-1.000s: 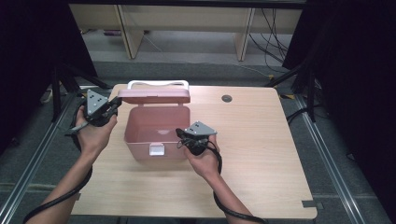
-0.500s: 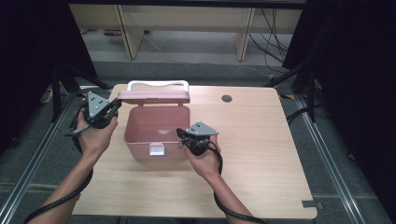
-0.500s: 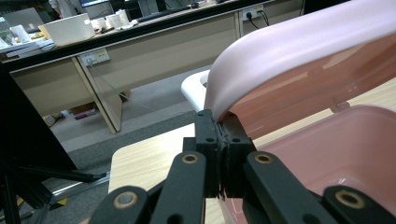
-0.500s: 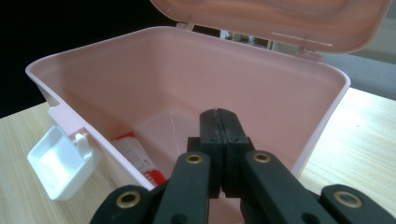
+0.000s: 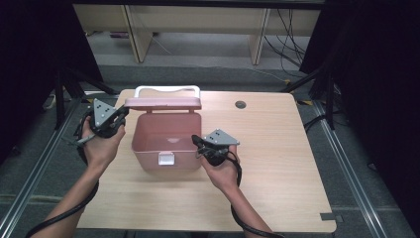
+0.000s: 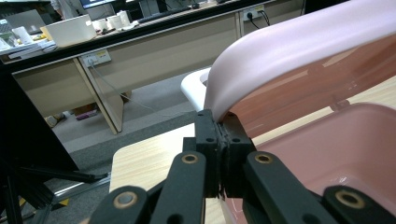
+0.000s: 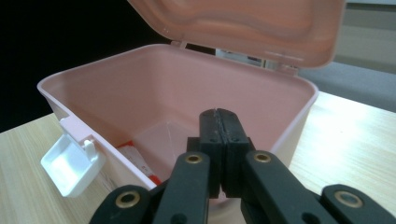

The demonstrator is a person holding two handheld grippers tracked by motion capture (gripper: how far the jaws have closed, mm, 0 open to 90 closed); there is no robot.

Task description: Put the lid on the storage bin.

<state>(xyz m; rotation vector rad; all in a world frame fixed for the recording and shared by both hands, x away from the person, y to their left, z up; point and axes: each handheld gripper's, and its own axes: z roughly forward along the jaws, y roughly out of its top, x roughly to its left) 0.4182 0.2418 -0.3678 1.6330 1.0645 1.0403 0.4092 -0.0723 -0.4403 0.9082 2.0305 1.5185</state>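
Note:
A pink plastic box (image 5: 148, 161) stands on the table with its lid (image 5: 163, 103) raised. A white handle (image 5: 167, 89) sits behind the lid, and a white latch (image 5: 166, 158) hangs on the front wall. My left gripper (image 5: 124, 110) is at the lid's left end. In the left gripper view its jaws (image 6: 219, 116) pinch the lid's corner (image 6: 280, 51). My right gripper (image 5: 195, 141) is shut with nothing in it, at the box's right rim. In the right gripper view its tips (image 7: 218, 112) point into the box (image 7: 116, 88), under the lid (image 7: 243, 23).
The wooden table (image 5: 277, 163) has a small round cable hole (image 5: 240, 104) at the back right. Bare tabletop lies right of and in front of the box. Desk legs and cables stand on the floor beyond the far edge.

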